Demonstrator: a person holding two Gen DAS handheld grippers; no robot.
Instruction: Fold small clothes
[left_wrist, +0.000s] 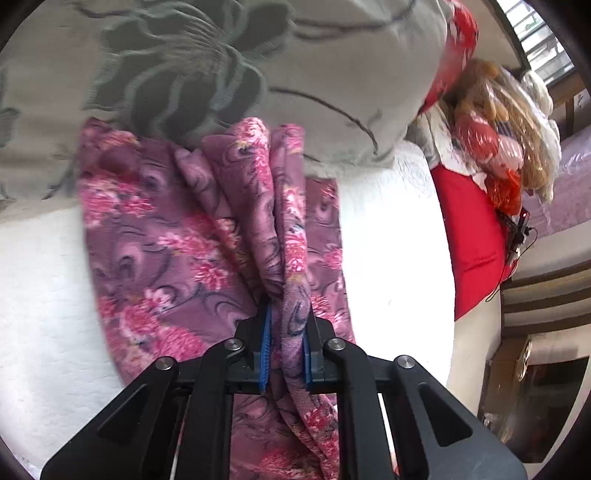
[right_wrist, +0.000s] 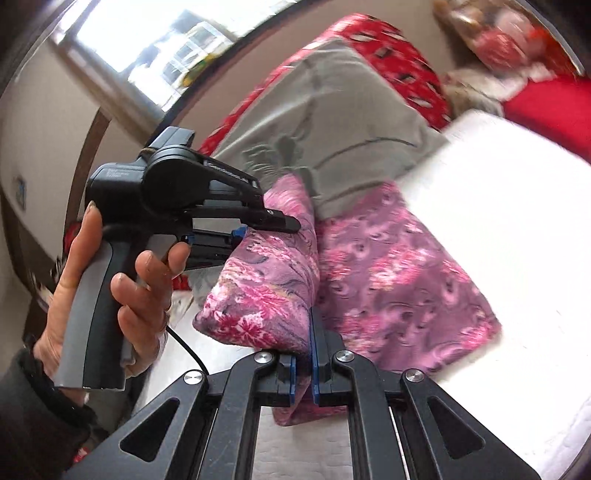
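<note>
I am holding a pink flowery cloth (left_wrist: 177, 236) with both of my tongs. It lies on a white bed cover (left_wrist: 391, 236), and its far end touches a grey pillow (left_wrist: 332, 74).

My left tongs (left_wrist: 287, 354) are almost shut. They pinch a thick bunch of the cloth between the blue pads (left_wrist: 265, 350). The bunch runs straight up and away from these tongs, toward the pillow. The rest of the cloth spreads flat, mostly to the left in this view, with a strip also showing on the right of the bunch.

My right tongs (right_wrist: 303, 365) are shut tight on another part of the same cloth, a thin edge squeezed between their pads. In the right view I can see my left hand (right_wrist: 122, 280) and its tongs up on the left side. So the lifted edge stretches between my two tongs, up off the bed. The flat part of the cloth (right_wrist: 399, 280) lies to the right of that edge, going long and slanted away across the bed.

This is what matters most, I think. The flat part is on the right side of the lifted edge, so the edge has to travel that way to lay over it and make a fold. My right tongs are nearer the flat part. Both tongs need to go together, or the edge will sag and wrinkle.
</note>
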